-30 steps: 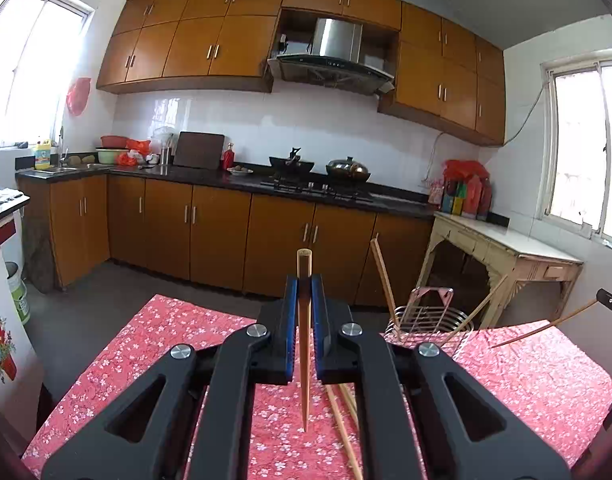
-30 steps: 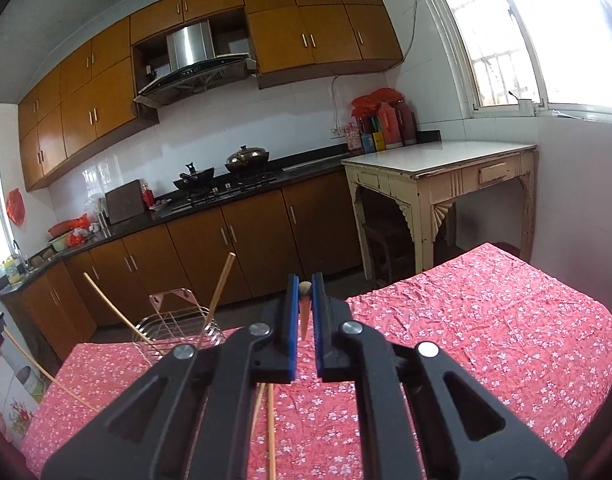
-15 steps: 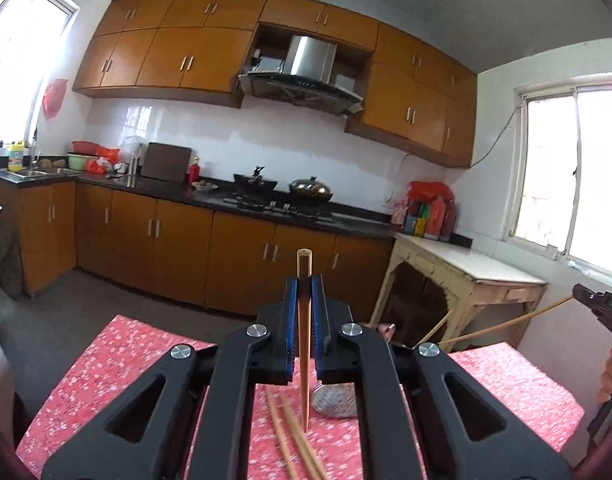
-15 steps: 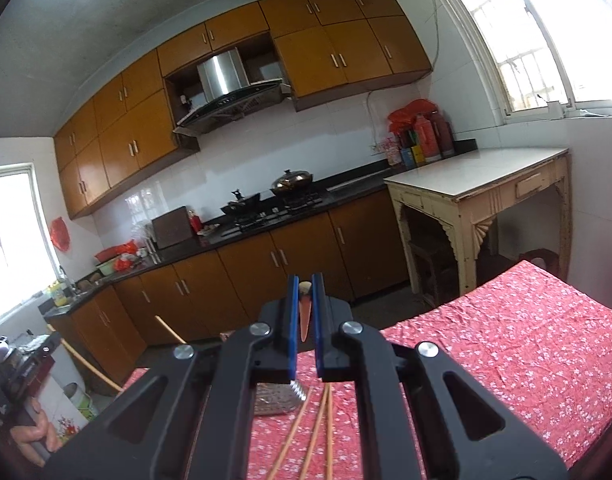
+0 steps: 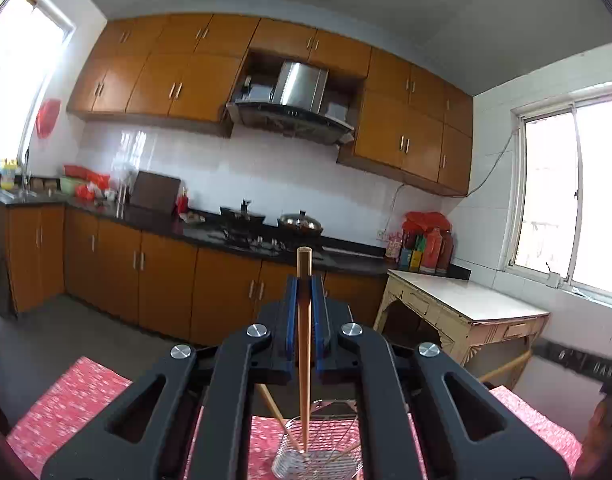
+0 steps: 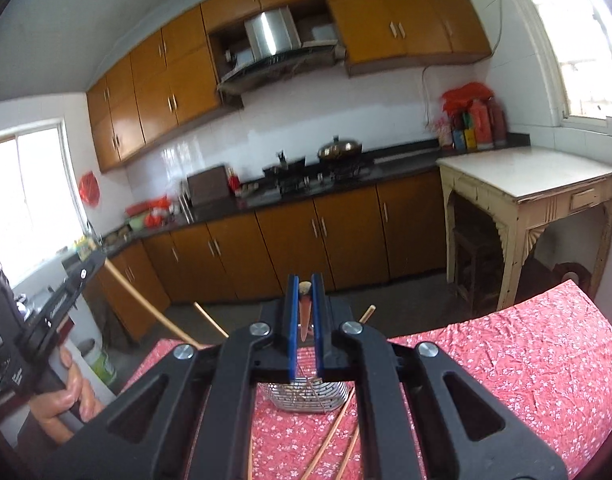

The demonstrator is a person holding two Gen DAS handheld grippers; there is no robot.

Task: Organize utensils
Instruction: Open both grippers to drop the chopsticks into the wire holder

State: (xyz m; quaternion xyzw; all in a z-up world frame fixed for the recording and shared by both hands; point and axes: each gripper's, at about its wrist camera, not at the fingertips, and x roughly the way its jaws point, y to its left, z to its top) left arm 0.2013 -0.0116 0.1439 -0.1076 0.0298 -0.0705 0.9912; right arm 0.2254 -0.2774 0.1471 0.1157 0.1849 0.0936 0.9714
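My left gripper [image 5: 304, 284] is shut on a wooden chopstick [image 5: 304, 360] that stands upright between the blue pads. Its lower tip hangs inside the wire utensil basket [image 5: 318, 458] on the red floral tablecloth [image 5: 65, 400]. My right gripper [image 6: 304, 300] is shut on another chopstick [image 6: 304, 316], seen end-on, just above the same basket [image 6: 306, 394]. Two chopsticks [image 6: 209, 318] lean out of the basket. Several loose chopsticks [image 6: 330, 440] lie on the cloth in front of it.
A hand [image 6: 61, 400] holds the left gripper at the left edge of the right wrist view. Beyond the table stand kitchen cabinets [image 5: 165, 280], a stove [image 5: 261, 236] and a cream side table [image 5: 466, 312]. A white bin [image 6: 97, 360] sits on the floor.
Both grippers have risen and closed in on the basket, each keeping its chopstick. The basket now sits directly below the left gripper, with the chopstick tip in it.
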